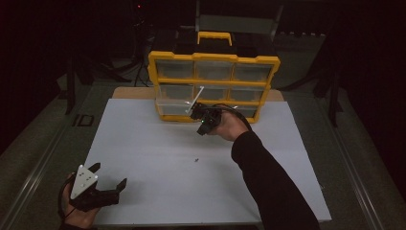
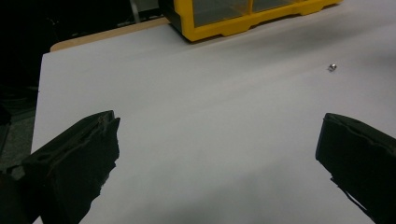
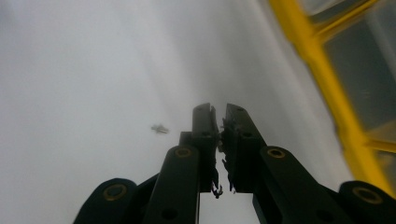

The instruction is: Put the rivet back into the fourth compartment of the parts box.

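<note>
At the lower left of the high view, the left gripper (image 1: 110,176) rests low over the white sheet-covered table (image 1: 143,158), a grey three-cornered plate on its top, its black jaws spread wide with nothing between them. In the left gripper view the same jaws stand far apart at the bottom corners of the frame, bare white surface between them.

Further up, near the middle of the high view, a small silvery metal piece (image 1: 196,159) lies alone on the white surface; it sits at the upper right of the left gripper view (image 2: 332,67) and left of centre in the right gripper view (image 3: 159,128).

Beyond it, the right gripper (image 1: 194,111), held by a dark-sleeved arm, hangs just in front of the yellow-framed plastic organiser box with clear drawers (image 1: 213,86). Its jaws are pressed together, and whether anything is pinched between them cannot be told.
</note>
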`<state>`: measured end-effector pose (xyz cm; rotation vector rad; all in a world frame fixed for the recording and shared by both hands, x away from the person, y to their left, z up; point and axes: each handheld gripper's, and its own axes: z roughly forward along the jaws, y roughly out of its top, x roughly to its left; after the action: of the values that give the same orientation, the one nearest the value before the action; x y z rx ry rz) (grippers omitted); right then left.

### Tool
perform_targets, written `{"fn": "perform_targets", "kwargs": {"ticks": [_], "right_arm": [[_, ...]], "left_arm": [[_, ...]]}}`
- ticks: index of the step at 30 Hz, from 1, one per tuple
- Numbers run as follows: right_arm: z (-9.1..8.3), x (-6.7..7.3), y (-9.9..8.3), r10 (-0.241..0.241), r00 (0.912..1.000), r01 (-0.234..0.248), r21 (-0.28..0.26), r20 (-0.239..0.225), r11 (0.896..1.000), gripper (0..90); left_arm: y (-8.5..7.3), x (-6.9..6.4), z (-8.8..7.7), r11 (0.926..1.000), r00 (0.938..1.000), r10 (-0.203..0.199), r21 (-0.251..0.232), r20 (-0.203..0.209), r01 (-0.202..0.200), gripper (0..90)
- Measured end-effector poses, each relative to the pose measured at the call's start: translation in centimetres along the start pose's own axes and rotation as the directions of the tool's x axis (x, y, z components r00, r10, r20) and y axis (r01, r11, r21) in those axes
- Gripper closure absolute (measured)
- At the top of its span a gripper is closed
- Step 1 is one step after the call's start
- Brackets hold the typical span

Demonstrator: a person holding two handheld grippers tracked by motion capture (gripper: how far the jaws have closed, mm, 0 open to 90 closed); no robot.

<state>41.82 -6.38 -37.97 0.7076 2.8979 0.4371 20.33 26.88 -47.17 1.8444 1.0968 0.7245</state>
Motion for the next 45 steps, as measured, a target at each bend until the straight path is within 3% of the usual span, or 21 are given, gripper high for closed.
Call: {"fn": "perform_targets", "kwargs": {"ticks": [11, 20, 27, 30, 33, 34, 45], "right_arm": [[-3.9, -1.5, 1.0, 0.036, 0.9988, -0.033, -0.101, 0.033, 0.994, 82.9], [-5.5, -2.5, 1.3, 0.102, 0.9946, -0.095, -0.228, 0.019, 0.969, 82.9], [-6.3, -2.4, 1.6, 0.135, 0.9894, -0.107, -0.355, 0.055, 0.929, 82.9], [-6.6, -2.2, 1.9, 0.166, 0.9839, -0.125, -0.418, 0.065, 0.900, 82.9], [-6.7, -2.2, 2.2, 0.210, 0.9767, -0.163, -0.480, 0.045, 0.862, 82.9], [-6.6, -2.2, 2.3, 0.220, 0.9746, -0.174, -0.486, 0.039, 0.857, 82.9], [-5.3, -2.6, 3.5, 0.264, 0.9636, -0.210, -0.503, 0.039, 0.838, 82.4]], "left_arm": [[0.0, 0.0, 0.1, 1.0000, 1.0000, 0.001, 0.001, 0.003, -0.001, 0.1], [0.0, 0.0, 0.0, 1.0000, 1.0000, 0.001, 0.000, 0.002, -0.001, 0.1], [0.0, 0.0, 0.0, 1.0000, 1.0000, 0.001, 0.000, 0.001, -0.001, 0.1], [0.0, 0.0, 0.0, 1.0000, 1.0000, 0.002, 0.001, 0.001, -0.002, 0.1], [0.0, -0.1, 0.0, 1.0000, 1.0000, 0.002, 0.000, 0.000, -0.002, 0.1], [0.0, -0.1, 0.0, 1.0000, 1.0000, 0.003, 0.000, 0.001, -0.003, 0.1], [0.0, 0.0, 0.0, 1.0000, 1.0000, 0.001, 0.000, 0.002, -0.001, 0.1]]}}
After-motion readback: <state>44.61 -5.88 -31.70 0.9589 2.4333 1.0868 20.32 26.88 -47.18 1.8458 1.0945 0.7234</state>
